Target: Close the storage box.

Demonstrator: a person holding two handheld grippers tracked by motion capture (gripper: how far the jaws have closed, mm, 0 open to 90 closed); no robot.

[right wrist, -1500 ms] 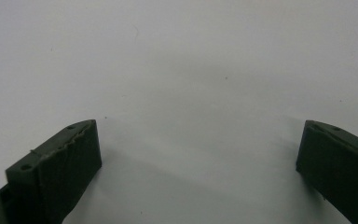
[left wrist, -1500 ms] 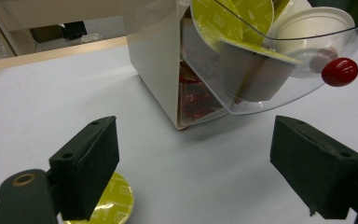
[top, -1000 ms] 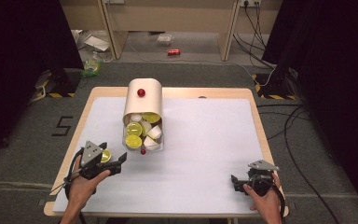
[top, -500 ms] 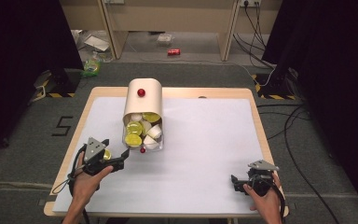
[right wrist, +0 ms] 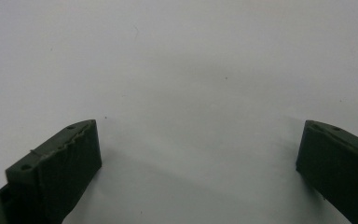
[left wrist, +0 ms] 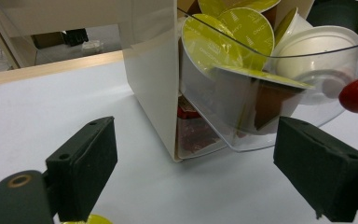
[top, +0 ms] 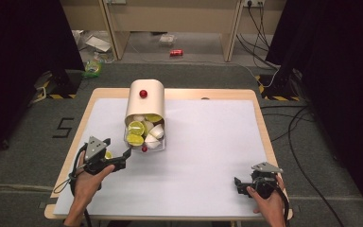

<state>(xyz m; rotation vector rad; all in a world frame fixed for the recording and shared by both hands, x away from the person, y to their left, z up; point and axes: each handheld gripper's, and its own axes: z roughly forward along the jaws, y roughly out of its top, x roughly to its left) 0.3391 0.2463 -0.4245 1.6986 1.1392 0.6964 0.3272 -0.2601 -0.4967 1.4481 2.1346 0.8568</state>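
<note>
Two black grippers, left gripper (top: 123, 156) and right gripper (top: 238, 184), spread wide over matte white desk (top: 208, 142); glossy yellow-lidded capsules (left wrist: 235, 39) fill a clear drawer (left wrist: 261, 126).

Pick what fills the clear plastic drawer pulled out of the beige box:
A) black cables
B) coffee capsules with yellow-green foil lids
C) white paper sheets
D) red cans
B: the clear plastic drawer sticking out of the beige box holds coffee capsules with yellow-green foil lids, seen just beyond the open left gripper.
</note>
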